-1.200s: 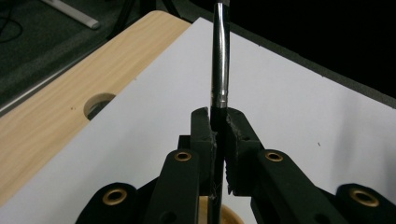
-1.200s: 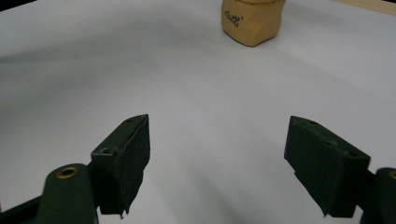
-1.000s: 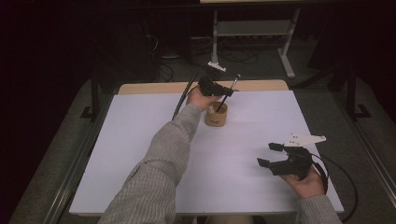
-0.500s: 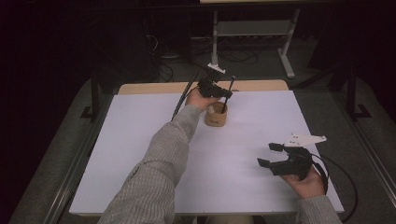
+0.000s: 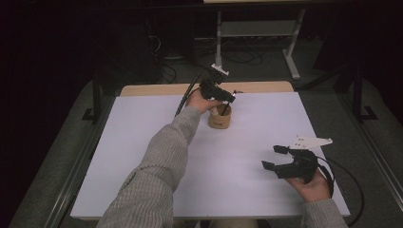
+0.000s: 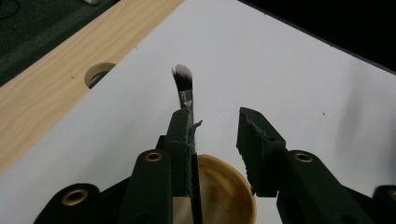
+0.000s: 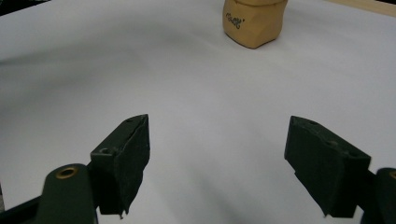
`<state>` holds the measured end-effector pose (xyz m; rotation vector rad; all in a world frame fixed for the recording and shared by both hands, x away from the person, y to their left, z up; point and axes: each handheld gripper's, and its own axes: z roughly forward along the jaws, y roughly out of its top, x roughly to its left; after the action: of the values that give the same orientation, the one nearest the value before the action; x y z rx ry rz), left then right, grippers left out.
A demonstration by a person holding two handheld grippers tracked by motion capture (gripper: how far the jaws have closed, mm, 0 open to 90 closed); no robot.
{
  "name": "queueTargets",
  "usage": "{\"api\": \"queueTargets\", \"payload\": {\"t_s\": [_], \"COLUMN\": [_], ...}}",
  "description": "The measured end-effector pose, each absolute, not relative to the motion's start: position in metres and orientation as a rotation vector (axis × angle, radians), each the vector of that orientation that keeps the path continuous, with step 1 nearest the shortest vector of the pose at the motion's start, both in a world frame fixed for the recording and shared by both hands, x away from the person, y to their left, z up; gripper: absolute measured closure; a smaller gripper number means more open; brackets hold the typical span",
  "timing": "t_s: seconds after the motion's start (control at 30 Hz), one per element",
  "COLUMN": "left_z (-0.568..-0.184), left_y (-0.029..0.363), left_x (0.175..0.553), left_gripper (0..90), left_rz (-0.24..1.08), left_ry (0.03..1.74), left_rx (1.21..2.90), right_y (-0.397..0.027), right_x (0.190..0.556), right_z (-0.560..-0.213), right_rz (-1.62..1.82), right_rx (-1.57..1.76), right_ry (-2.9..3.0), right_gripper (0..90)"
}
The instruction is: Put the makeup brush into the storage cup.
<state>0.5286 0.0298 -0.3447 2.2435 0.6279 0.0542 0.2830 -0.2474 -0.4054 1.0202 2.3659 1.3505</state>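
Near the table's (image 5: 142, 156) far edge, the left gripper (image 6: 215, 126) hovers over a tan wooden cup (image 5: 219, 117). Its jaws have just been opening; a makeup brush (image 6: 183, 86) leans on one pad, free of the other, handle down in the cup. Dark writing on the cup is unreadable. Open white tabletop spreads around. By the near right corner, the right gripper (image 7: 217, 154) gapes wide, empty.

The brush (image 6: 183, 83) handle's lower end is hidden inside the cup (image 6: 224, 196)
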Motion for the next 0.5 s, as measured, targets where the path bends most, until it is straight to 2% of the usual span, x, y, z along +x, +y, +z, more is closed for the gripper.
{"api": "queueTargets", "payload": {"t_s": [0.5], "left_z": [-0.335], "left_y": [0.050], "left_x": [0.515], "left_gripper": [64.3], "left_rz": [0.059], "left_ry": [0.631], "left_rx": [2.214], "right_y": [-0.248], "right_x": [0.285], "right_z": [-0.407], "right_rz": [1.346], "right_rx": [1.032], "right_ry": [2.350], "right_gripper": [20.3]}}
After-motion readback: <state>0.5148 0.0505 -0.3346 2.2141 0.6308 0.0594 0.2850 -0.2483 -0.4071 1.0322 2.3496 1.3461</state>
